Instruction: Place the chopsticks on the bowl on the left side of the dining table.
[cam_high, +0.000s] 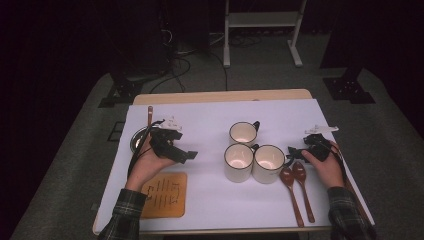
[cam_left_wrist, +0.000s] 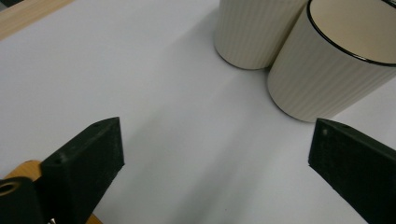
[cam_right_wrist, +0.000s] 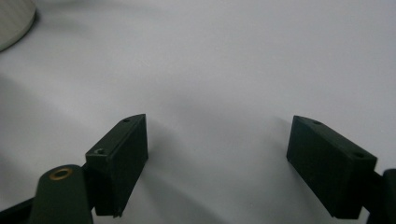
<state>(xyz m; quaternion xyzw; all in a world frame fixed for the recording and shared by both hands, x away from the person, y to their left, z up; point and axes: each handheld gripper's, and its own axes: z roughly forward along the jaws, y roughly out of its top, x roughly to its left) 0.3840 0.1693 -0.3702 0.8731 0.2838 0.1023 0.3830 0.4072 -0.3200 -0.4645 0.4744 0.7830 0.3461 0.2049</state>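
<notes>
Both tools gape wide over the white surface (cam_high: 210, 200), gripping nothing
Left tool (cam_left_wrist: 215, 154) faces the ribbed cream mugs (cam_left_wrist: 322, 70); right tool (cam_right_wrist: 217, 163) hangs beside two brown wooden spoons (cam_high: 295, 192)

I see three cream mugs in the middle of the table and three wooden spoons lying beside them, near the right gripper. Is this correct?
Not quite. There are three cream mugs, but only two wooden spoons lie beside them, near the right gripper. The high view shows this: the two spoons lie side by side on the white table cover, with their bowls next to the nearest mug.

Three mugs (cam_high: 250, 155) between both tongs, spoons (cam_high: 297, 192) nearby.
</notes>
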